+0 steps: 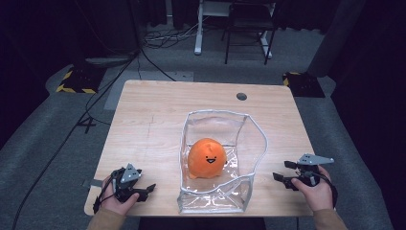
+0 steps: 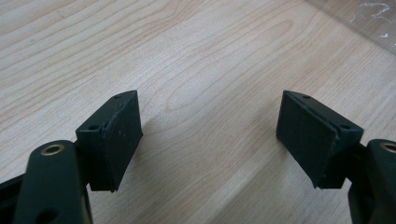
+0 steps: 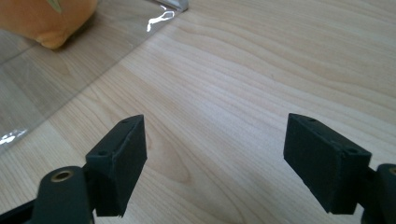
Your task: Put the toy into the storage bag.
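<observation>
Two grippers flank a clear bag (image 1: pixel 218 160) at bench (image 1: pixel 158 124) centre, orange plush (image 1: pixel 207 158) inside; left gripper (image 1: pixel 143 190) at 7 o'clock, right gripper (image 1: pixel 282 173) at 4. Left gripper view: fingers (image 2: pixel 119 137) released, bare wood. Right gripper view: fingers (image 3: pixel 122 165) released, plush at 11 o'clock. Risk: slick, floppy film may slip from the fingers or collapse.

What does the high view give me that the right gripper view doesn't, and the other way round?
High view alone: the whole clear bag standing open, the plush's smiling face, both hands, the left gripper and the table's cable hole. Right gripper view alone: the right gripper's fingers close up, wide apart over bare wood. Both: the orange plush, bag plastic, wooden tabletop.
</observation>
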Demonstrator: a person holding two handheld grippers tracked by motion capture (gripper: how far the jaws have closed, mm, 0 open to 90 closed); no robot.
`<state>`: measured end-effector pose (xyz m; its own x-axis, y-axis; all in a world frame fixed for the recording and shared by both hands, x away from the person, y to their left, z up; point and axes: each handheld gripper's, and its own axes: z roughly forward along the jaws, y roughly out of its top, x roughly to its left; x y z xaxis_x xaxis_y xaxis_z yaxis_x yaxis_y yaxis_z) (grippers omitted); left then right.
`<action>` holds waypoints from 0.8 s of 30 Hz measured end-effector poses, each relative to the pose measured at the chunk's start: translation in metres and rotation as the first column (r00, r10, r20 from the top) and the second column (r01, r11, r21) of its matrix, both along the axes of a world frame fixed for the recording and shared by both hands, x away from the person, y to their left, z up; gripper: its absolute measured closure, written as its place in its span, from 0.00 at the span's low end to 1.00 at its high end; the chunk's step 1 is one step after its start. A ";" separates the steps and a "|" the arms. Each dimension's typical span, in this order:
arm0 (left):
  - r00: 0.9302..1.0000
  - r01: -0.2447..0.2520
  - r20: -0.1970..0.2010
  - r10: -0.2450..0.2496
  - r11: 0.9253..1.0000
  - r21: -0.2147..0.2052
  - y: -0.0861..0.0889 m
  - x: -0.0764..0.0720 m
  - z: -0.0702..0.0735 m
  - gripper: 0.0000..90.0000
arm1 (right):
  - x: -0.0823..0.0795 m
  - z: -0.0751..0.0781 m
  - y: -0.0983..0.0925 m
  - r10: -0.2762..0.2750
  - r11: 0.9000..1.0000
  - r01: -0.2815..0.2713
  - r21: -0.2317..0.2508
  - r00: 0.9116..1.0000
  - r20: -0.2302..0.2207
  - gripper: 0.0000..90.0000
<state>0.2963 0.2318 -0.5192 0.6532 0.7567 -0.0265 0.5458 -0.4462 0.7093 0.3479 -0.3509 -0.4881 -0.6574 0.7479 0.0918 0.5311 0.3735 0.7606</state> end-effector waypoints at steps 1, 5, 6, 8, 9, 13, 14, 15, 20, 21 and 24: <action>1.000 0.000 0.001 0.000 1.000 0.001 0.000 0.000 0.000 0.25 | -0.001 -0.003 0.000 -0.003 1.000 0.003 -0.002 1.000 -0.002 0.23; 1.000 0.000 0.001 0.000 1.000 0.000 0.000 0.000 0.000 0.25 | -0.003 -0.011 0.001 -0.015 1.000 0.015 -0.007 1.000 0.002 0.20; 1.000 0.000 0.001 0.000 1.000 0.000 0.000 0.000 0.000 0.25 | -0.003 -0.012 0.002 -0.014 1.000 0.014 -0.012 1.000 0.006 0.20; 1.000 0.000 0.000 0.000 1.000 0.001 0.000 0.000 0.000 0.25 | -0.003 -0.015 0.003 -0.019 1.000 0.019 -0.020 1.000 0.014 0.18; 1.000 0.000 0.001 0.000 1.000 0.000 0.000 0.000 0.000 0.25 | -0.003 -0.016 0.004 -0.019 0.999 0.020 -0.025 1.000 0.016 0.18; 1.000 0.000 0.001 0.000 1.000 0.000 0.000 0.000 0.000 0.25 | -0.003 -0.022 0.007 -0.027 0.997 0.029 -0.078 0.999 0.026 0.18; 1.000 0.000 0.001 0.000 1.000 0.001 0.000 0.000 0.000 0.25 | -0.003 -0.023 0.008 -0.031 0.996 0.034 -0.084 0.999 0.035 0.17; 1.000 0.000 0.001 0.000 1.000 0.001 0.000 0.000 0.000 0.25 | -0.003 -0.023 0.009 -0.036 0.995 0.040 -0.087 0.999 0.039 0.17; 1.000 0.000 0.001 0.000 1.000 0.001 0.000 0.000 0.000 0.25 | -0.002 -0.024 0.011 -0.032 0.993 0.036 -0.111 0.998 0.046 0.15; 1.000 0.000 0.001 0.000 1.000 0.000 0.000 0.000 0.000 0.25 | -0.002 -0.023 0.011 -0.032 0.993 0.037 -0.111 0.998 0.045 0.14; 1.000 0.000 0.001 0.000 1.000 0.001 0.000 0.000 0.000 0.25 | -0.002 -0.024 0.012 -0.032 0.993 0.037 -0.112 0.998 0.046 0.14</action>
<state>0.2963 0.2318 -0.5192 0.6532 0.7568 -0.0255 0.5451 -0.4466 0.7095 0.3457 -0.3394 -0.5117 -0.6328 0.7740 -0.0230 0.5123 0.4407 0.7371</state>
